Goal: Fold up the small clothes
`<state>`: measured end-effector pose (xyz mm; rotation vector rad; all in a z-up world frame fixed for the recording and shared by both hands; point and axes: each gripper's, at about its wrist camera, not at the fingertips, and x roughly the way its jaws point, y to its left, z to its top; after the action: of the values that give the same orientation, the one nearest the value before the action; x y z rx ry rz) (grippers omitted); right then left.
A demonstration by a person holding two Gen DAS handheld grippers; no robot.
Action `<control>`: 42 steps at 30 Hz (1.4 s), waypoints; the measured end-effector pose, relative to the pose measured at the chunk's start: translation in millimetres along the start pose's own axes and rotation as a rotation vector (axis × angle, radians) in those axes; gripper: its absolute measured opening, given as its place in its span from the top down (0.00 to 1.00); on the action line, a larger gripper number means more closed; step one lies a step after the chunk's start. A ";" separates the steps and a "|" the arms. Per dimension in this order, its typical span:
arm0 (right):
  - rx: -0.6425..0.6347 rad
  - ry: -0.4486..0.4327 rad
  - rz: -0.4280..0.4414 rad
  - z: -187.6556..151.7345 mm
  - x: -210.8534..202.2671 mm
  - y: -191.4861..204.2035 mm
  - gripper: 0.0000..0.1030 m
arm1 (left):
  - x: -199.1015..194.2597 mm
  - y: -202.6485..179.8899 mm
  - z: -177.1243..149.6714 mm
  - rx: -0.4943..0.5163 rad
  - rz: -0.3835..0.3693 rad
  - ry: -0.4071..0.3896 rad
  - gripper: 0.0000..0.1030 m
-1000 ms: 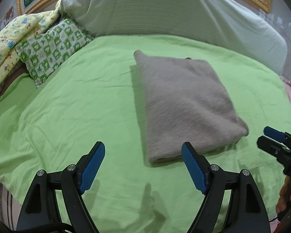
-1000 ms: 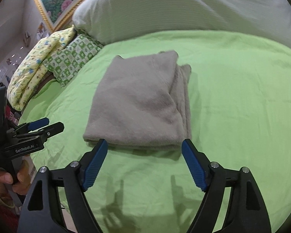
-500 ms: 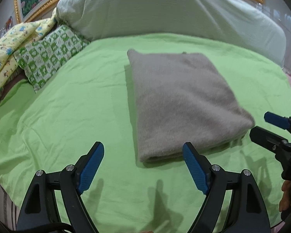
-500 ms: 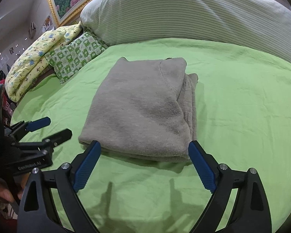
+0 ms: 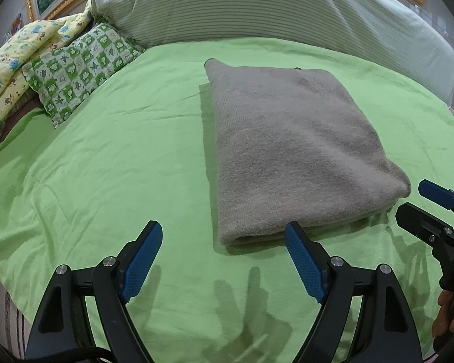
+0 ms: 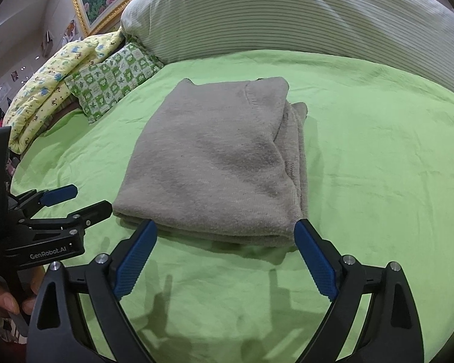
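Note:
A grey knit garment [image 5: 293, 148] lies folded into a thick rectangle on the green bed sheet [image 5: 121, 157]; it also shows in the right wrist view [image 6: 218, 163], with looser layers along its right side. My left gripper [image 5: 224, 257] is open and empty, just short of the garment's near left corner. My right gripper [image 6: 225, 255] is open and empty, with its blue fingertips [image 6: 302, 233] at the garment's near edge. Each gripper shows in the other's view: the right one [image 5: 423, 202] and the left one [image 6: 75, 201].
A large striped pillow [image 5: 257, 6] lies across the back of the bed. A green patterned cushion [image 5: 78, 69] and a yellow printed quilt [image 5: 12, 57] sit at the back left. A gold picture frame [image 6: 106, 3] hangs behind. The bed's near edge drops at the lower left [image 5: 3, 287].
Both grippers have moved forward toward the garment's near edge and stayed open. The garment has not moved.

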<state>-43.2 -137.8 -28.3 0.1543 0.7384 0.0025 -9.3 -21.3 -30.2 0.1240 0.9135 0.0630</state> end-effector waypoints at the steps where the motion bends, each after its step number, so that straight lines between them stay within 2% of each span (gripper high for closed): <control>1: 0.000 -0.001 0.001 0.0 -0.2 0.0 0.11 | -0.3 -1.5 0.2 0.001 0.001 0.001 0.19; 42: -0.031 -0.020 0.008 10.7 -1.0 8.7 0.10 | -5.2 -8.1 4.9 -0.001 0.004 -0.004 0.18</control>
<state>-36.2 -130.8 -18.6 0.1280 0.7179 0.0202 -8.5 -30.2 -24.3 0.1252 0.9088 0.0667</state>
